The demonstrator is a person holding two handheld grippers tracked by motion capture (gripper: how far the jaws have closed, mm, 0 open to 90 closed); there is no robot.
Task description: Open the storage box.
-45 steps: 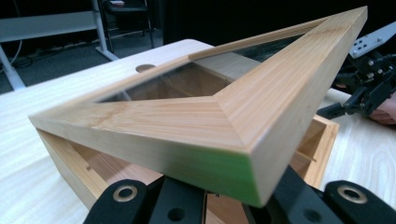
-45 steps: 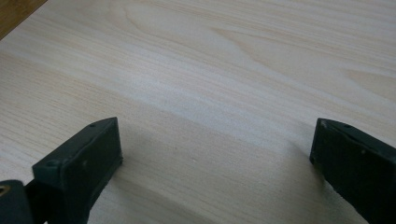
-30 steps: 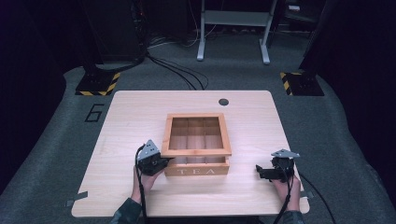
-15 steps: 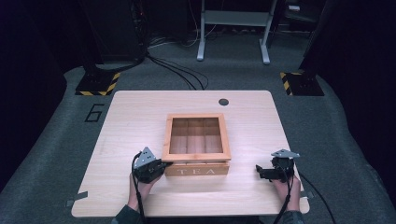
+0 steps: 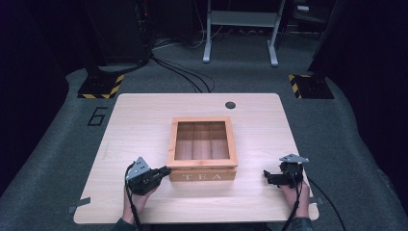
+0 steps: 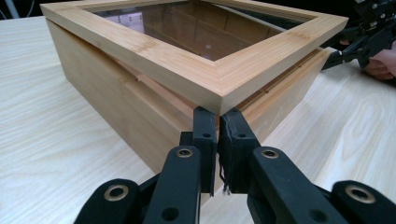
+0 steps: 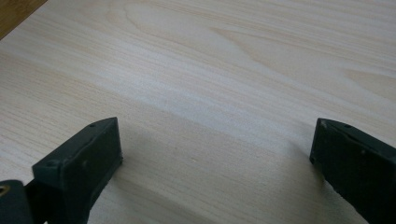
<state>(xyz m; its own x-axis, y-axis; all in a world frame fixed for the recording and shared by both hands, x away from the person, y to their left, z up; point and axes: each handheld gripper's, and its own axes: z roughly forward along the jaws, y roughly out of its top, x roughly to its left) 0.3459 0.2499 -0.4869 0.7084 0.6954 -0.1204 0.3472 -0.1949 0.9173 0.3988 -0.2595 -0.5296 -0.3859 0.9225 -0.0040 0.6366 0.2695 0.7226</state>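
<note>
A wooden tea box with a glass-paned lid stands mid-table, and "TEA" is written on its front. My left gripper is at the box's front left corner. In the left gripper view its jaws are shut, with the tips tucked just under the overhanging lid corner and nothing between them. A thin gap shows between lid and box body there. My right gripper rests on the table to the right of the box. It stands wide open over bare wood.
The light wooden table has a round cable hole near its far edge. Beyond it on the grey floor are hazard-striped bases, cables and a metal stand. The right gripper and hand show past the box's corner.
My left gripper has slid along the box's left side toward the person and now sits at the front left corner. The right gripper has not moved.
</note>
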